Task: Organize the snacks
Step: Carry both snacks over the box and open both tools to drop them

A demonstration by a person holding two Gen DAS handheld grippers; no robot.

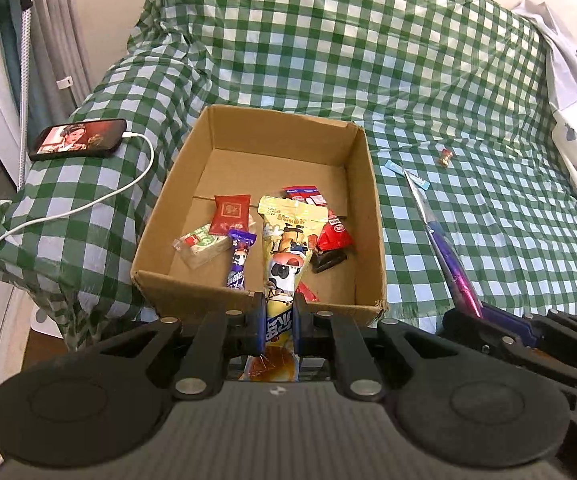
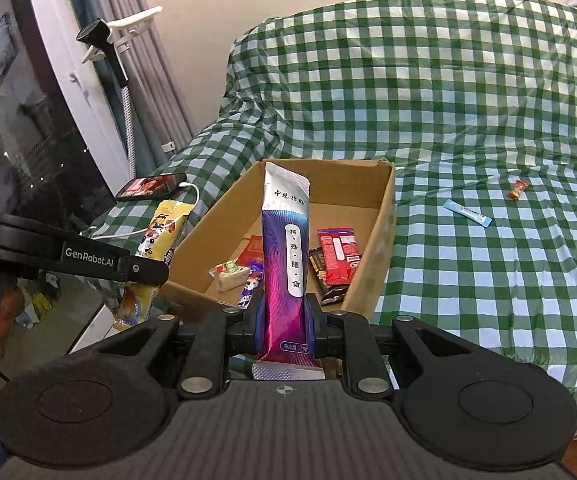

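My left gripper [image 1: 279,326] is clamped on a yellow snack packet [image 1: 284,240] just short of the cardboard box's [image 1: 372,216] near wall; my right gripper [image 2: 284,330] pinches a purple sachet [image 2: 285,256] upright. Beyond the box's right wall, bare checked cloth [image 1: 488,240] holds a blue stick [image 2: 467,213] and small candy [image 2: 517,190].

Room's evenly lit, soft indoor light, no harsh shadows. A bit of sheen on the checked plastic cover [image 1: 368,60] toward 12 o'clock. Heavy fisheye bending at the rims, corners black. Centre's sharp, window [image 2: 20,128] at 9 o'clock dark and smeary.
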